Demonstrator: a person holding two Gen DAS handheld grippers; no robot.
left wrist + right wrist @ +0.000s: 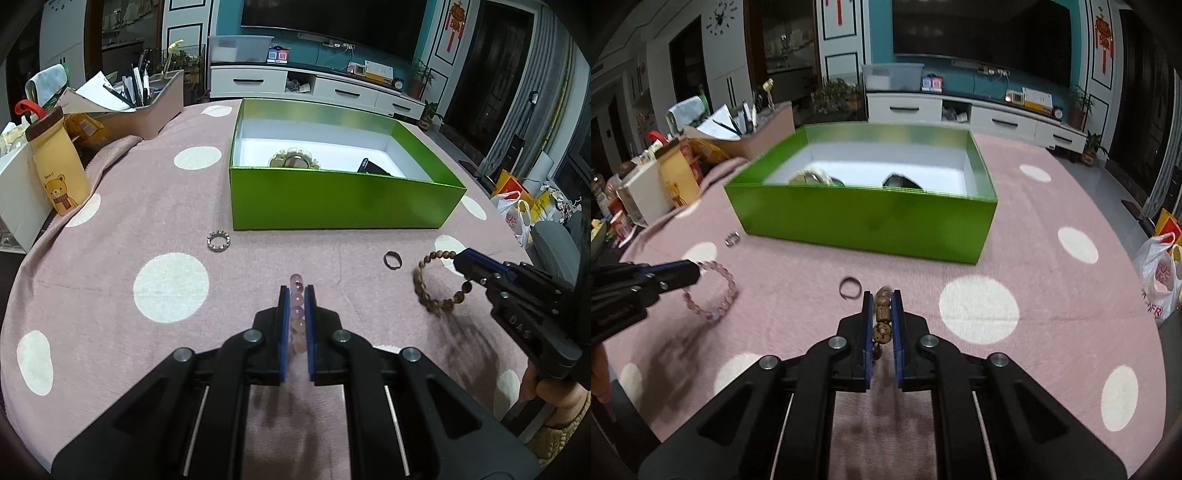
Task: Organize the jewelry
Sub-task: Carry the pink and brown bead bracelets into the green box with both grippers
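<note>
— What have your claws got?

— My left gripper (296, 291) is clamped on the pink bead bracelet (297, 314), my right gripper (882, 297) on the brown wooden bracelet (882, 314), both held short of the green box (343, 199).

— And what's loose?

— A sparkly ring (218, 241) lies near the box's left front corner; a dark ring (392, 260) lies on the tablecloth (110, 295) before its right end.

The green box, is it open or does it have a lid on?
Open. The green box has no lid on; both views look down past its rim to the white inside, where a few things already lie.
</note>
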